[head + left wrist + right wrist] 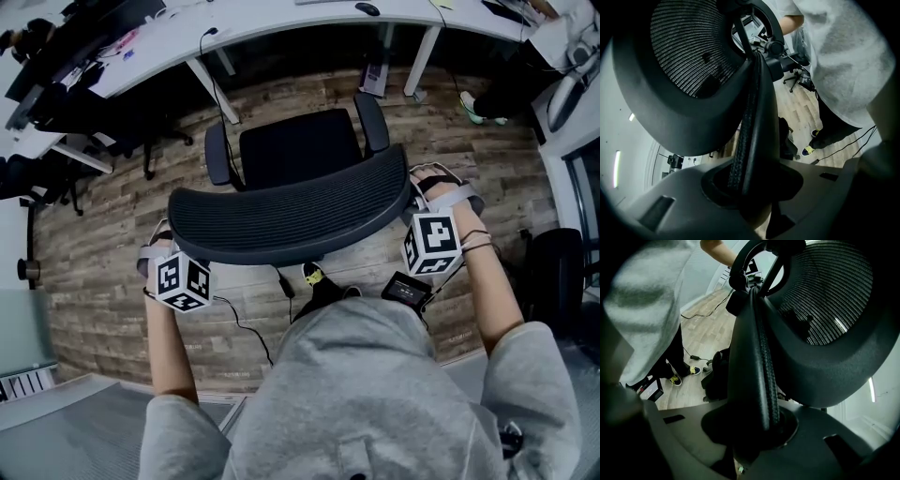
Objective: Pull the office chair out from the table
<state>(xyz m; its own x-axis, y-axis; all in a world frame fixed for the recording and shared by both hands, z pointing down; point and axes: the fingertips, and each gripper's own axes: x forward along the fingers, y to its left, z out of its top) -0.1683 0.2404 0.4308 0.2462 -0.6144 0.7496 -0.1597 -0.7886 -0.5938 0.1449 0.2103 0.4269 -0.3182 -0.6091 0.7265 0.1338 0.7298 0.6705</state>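
Black mesh all over this one. From the head view the office chair [298, 150] stands on the wood-plank floor [112, 253], seat facing the white surface [281, 23] along the top, with a strip of floor showing between them. Its curved backrest [281, 211] is right in front of the person's grey hoodie [356, 394]. The left gripper [169, 246] sits on the backrest's left end and the right gripper [419, 202] on the right end, marker cubes facing up. Left gripper view: the fingers [670, 201] are closed narrow on the backrest's rim, pressing it from both sides, with the black frame and mesh edge running straight up out of the gap. Right gripper view: same deal mirrored, fingers [825, 446] clamped on the rim at the other end. The mesh panel fans off to the right, and the person's yellow-trimmed shoes [675, 379] show on the floor behind.
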